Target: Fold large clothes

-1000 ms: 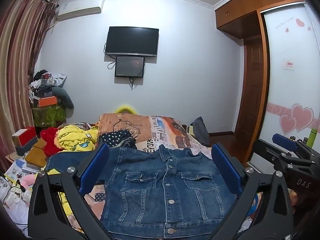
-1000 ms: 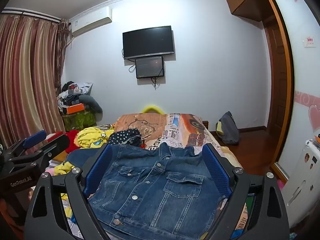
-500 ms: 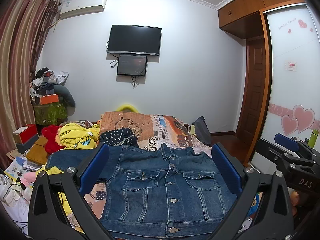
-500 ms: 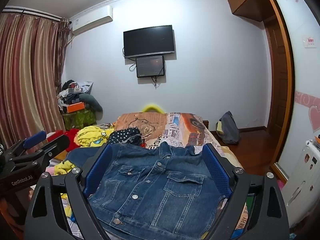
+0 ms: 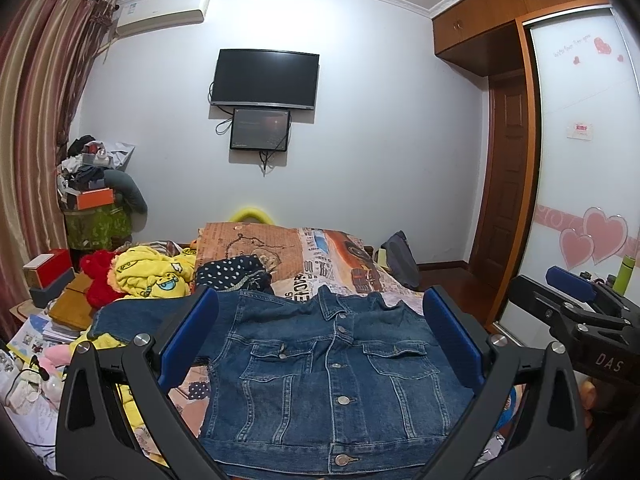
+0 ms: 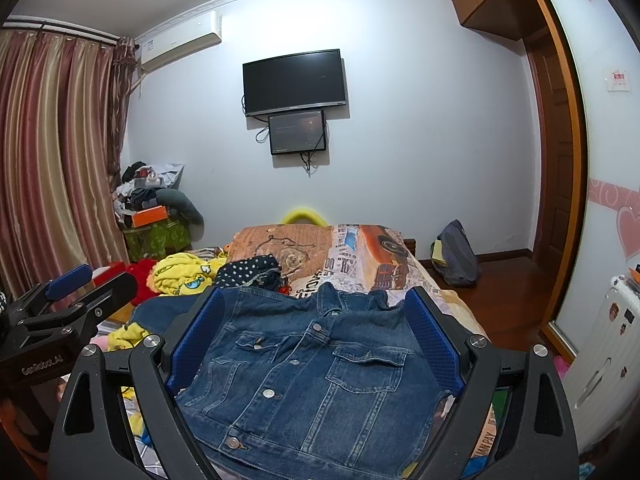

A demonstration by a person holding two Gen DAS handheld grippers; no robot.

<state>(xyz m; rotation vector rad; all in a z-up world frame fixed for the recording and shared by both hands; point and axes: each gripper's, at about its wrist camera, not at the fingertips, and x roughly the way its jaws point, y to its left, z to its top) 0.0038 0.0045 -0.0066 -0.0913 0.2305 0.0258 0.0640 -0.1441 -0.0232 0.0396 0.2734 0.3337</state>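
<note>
Denim jacket [image 5: 332, 376] spread front-up on bed [image 5: 320, 256], 1 sleeve [image 5: 136, 316] trailing left. Left gripper [image 5: 320, 340] and right gripper [image 6: 316, 340] hovering, jaws apart, empty. Best to pinch sleeve cuff first, fold across chest, keep flat.

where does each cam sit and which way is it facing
Left wrist: on the left gripper, open, looking along its blue fingers across the denim jacket to the TV wall; the right gripper shows at right.
Right wrist: on the right gripper, open, same heading; the left gripper shows at left.
Shared: jacket, bed, TV.
</note>
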